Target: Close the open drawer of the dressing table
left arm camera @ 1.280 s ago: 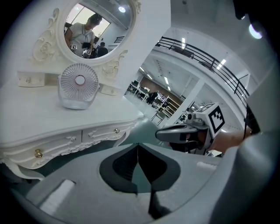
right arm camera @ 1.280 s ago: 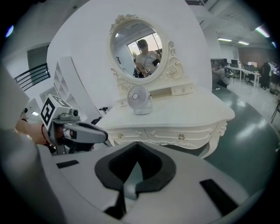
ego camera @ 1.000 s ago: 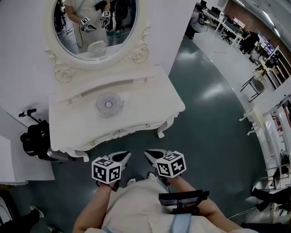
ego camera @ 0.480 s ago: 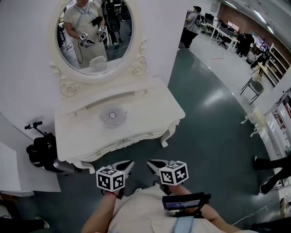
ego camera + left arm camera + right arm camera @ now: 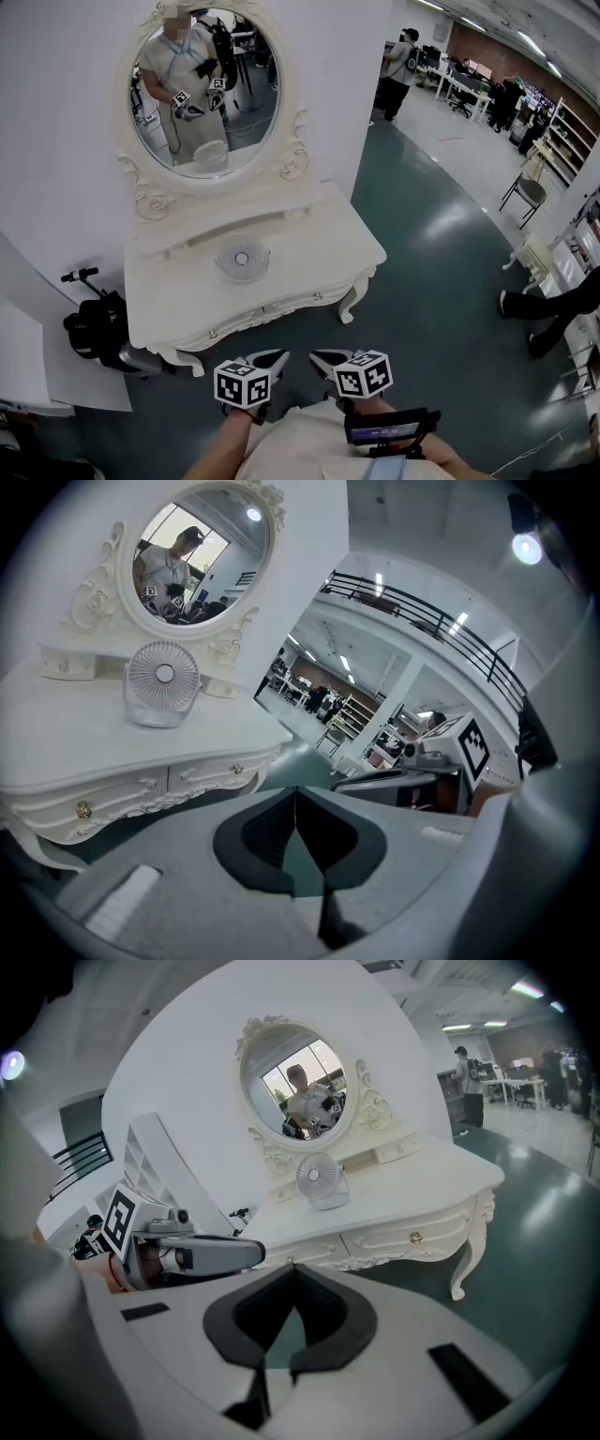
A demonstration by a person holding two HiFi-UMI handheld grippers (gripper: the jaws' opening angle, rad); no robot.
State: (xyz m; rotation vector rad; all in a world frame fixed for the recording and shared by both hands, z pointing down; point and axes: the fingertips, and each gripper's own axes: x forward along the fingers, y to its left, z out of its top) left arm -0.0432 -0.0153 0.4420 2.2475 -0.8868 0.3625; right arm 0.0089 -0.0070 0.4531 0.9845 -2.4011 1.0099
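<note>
Facing one dressing table (image 5: 323, 251) and one fan (image 5: 242, 259), left tongs (image 5: 296, 793) and right tongs (image 5: 292, 1268) clenched empty

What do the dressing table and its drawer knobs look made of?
The dressing table is probably painted wood with a cream-white satin finish: carved scrollwork runs along the apron, though the trim could be moulded resin. The drawer knobs seem to be metal: brass-gold colour, small glint.

Both are tucked in close to the person's torso, side by side. The left gripper (image 5: 274, 358) and right gripper (image 5: 321, 357) point forward and a bit down, tips angled toward each other. Jaws on both are pressed together, nothing between them.
</note>
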